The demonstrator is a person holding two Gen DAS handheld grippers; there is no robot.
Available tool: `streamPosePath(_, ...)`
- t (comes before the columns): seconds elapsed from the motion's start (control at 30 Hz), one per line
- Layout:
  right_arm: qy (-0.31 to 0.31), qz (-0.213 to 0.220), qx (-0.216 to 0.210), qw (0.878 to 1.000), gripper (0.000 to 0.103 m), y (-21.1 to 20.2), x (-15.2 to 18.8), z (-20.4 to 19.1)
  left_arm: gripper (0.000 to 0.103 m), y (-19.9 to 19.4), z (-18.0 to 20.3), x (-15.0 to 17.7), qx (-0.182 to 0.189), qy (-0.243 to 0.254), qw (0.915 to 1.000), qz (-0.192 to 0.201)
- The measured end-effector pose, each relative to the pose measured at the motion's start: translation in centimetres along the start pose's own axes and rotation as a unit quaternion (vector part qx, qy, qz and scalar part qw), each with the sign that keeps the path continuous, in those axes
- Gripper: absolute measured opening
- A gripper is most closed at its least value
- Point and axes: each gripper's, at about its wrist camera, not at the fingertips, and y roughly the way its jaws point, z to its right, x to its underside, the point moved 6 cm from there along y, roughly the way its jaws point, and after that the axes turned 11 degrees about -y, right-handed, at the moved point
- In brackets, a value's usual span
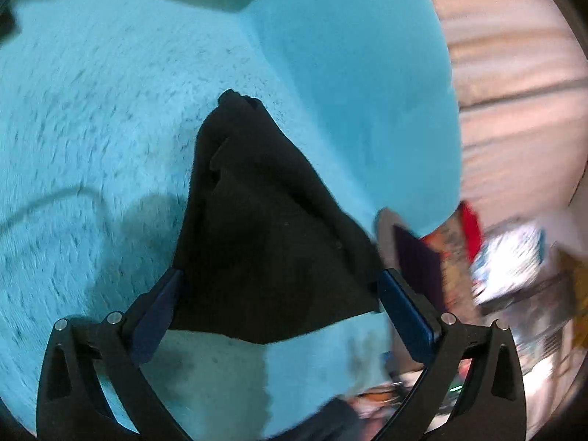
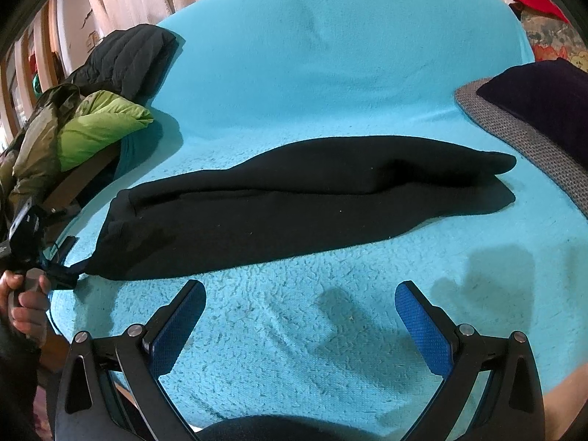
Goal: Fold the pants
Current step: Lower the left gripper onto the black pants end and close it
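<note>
**One long axis, two ends to bring together**

One pair of black pants [image 2: 301,191] lies already doubled lengthwise on the turquoise blanket [image 2: 330,73], its long axis running left to right across my right wrist view. The left end sits at my left gripper [image 1: 279,294], whose fingers stand apart around a corner of cloth; the picture is blurred, so I cannot be sure the pads touch it. My right gripper [image 2: 299,316] hovers just in front of the pants' near edge, jaws apart and holding nothing. The far right end lies near the grey-edged cushion [image 2: 514,125], so I judge the right arm better placed for it.
</note>
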Motion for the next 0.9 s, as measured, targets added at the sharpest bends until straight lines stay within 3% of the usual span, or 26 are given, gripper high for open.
streamPosePath(0.07,0.0,0.0,0.0,1.0,0.103,0.0,0.0,0.0,0.103,-0.7,-0.3,0.0,0.018,-0.04,0.999,-0.009)
streamPosePath(0.2,0.0,0.0,-0.001,1.0,0.103,0.1,0.0,0.0,0.102,-1.6,-1.5,0.6,-0.035,-0.074,0.9966,-0.007)
streamPosePath(0.33,-0.001,0.0,-0.001,1.0,0.103,0.0,-0.1,0.0,0.102,-0.9,-0.8,0.9,-0.043,-0.092,0.9947,-0.016)
streamPosePath(0.57,0.0,0.001,0.001,1.0,0.103,-0.1,0.0,0.0,0.102,0.2,0.4,0.0,0.005,-0.096,0.9953,0.017)
streamPosePath(0.63,0.0,0.0,0.001,1.0,0.103,0.0,0.0,0.0,0.097,-0.2,0.0,-0.2,0.012,-0.095,0.9952,0.02)
streamPosePath(0.73,0.0,0.001,0.002,1.0,0.103,0.0,0.0,0.0,0.073,-0.9,-1.2,-0.4,0.0,-0.092,0.9955,0.019)
streamPosePath(0.8,-0.001,0.0,0.002,1.0,0.103,0.1,0.0,0.0,0.033,-0.7,-1.9,-0.3,-0.024,-0.088,0.9957,0.015)
streamPosePath(0.87,0.001,0.0,0.001,1.0,0.103,0.1,0.0,0.1,0.011,-0.2,-2.9,-0.4,-0.049,-0.085,0.9951,0.01)
streamPosePath(0.9,0.003,-0.001,-0.002,1.0,0.103,0.1,0.1,0.2,0.006,0.1,-3.1,-0.3,-0.056,-0.075,0.9956,0.01)
